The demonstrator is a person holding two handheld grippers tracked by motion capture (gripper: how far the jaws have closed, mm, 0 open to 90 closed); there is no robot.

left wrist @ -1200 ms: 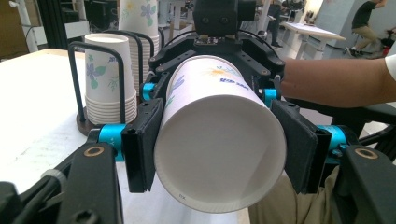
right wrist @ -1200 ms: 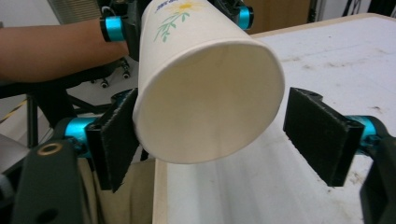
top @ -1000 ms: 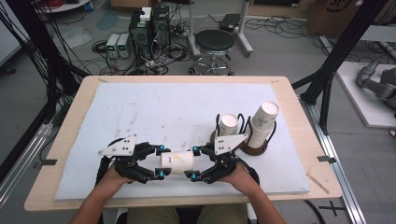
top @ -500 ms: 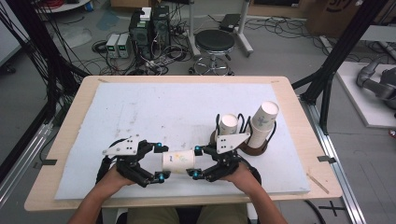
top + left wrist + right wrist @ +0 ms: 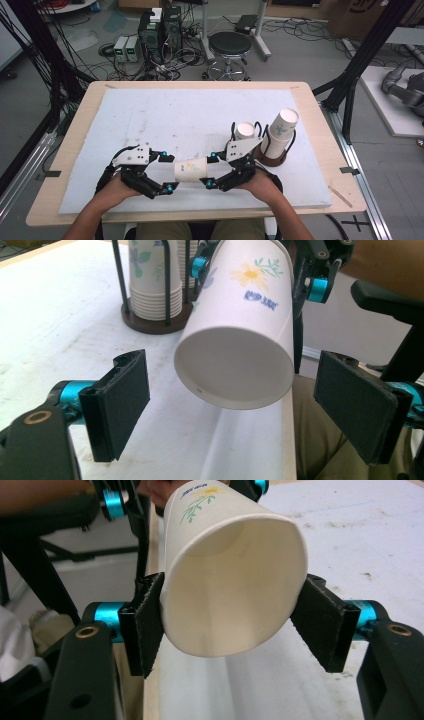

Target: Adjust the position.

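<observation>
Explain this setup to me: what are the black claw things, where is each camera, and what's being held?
No robot here: a person sits at the table holding a two-jaw tool in each hand. The high view looks down from above; the other two cameras ride on the tools and look along their jaws. The right hand-held gripper pinches a paper cup lying sideways, its pads pressed on the rim end, as the right gripper view shows. The left hand-held gripper has just been opening: in its own view the jaws stand clear on either side of the cup's base. Behind sits a brown cup rack with two stacks of paper cups.
</observation>
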